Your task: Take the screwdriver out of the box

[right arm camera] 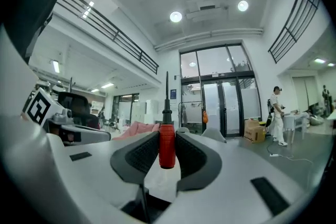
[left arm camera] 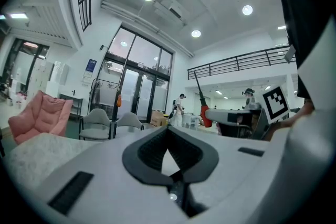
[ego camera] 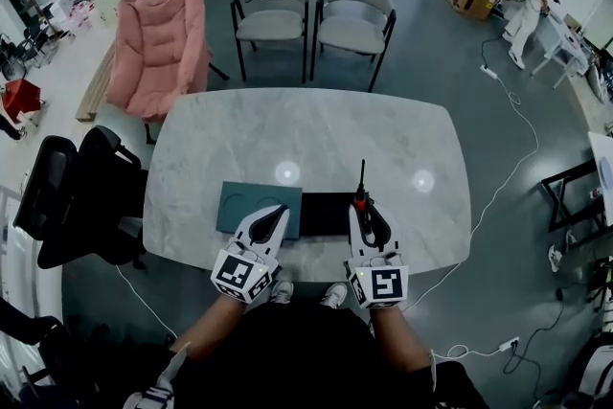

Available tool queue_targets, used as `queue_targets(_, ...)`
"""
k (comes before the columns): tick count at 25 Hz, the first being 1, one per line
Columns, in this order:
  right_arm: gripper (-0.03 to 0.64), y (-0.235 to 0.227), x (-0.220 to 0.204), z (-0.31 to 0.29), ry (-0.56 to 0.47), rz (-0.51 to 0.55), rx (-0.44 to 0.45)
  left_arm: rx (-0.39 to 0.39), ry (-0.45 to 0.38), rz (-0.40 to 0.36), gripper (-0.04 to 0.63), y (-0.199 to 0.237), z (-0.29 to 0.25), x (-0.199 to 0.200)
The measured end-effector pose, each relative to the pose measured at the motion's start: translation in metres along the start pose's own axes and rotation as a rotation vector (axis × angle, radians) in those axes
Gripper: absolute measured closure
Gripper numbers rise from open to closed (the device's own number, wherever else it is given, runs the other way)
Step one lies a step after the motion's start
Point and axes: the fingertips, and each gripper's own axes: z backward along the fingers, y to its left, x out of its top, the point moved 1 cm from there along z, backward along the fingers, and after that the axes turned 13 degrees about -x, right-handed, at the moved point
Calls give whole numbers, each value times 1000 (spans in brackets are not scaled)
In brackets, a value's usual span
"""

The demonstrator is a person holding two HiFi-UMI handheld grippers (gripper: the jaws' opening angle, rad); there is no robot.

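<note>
My right gripper (ego camera: 362, 206) is shut on the red handle of the screwdriver (ego camera: 361, 192), whose black shaft points away over the table. In the right gripper view the red handle (right arm camera: 167, 144) stands upright, clamped between the dark pads (right arm camera: 140, 153). Below and just left of it lies the open box, a black half (ego camera: 326, 215) beside a teal half (ego camera: 244, 206) with round recesses. My left gripper (ego camera: 280, 211) hovers over the teal half with its tips together and nothing between them. In the left gripper view (left arm camera: 168, 131) the screwdriver (left arm camera: 205, 115) shows at the right.
The box rests near the front edge of a pale marble table (ego camera: 316, 134). Two grey chairs (ego camera: 311, 14) and a pink armchair (ego camera: 158, 43) stand beyond it, a black office chair (ego camera: 72, 196) at its left. A cable (ego camera: 508, 168) runs across the floor on the right.
</note>
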Motion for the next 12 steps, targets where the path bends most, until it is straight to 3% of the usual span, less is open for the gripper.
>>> queue_targets(12,502,-17,13,-2,-36,-45,-72,17,-16,-10,591,5,0,6)
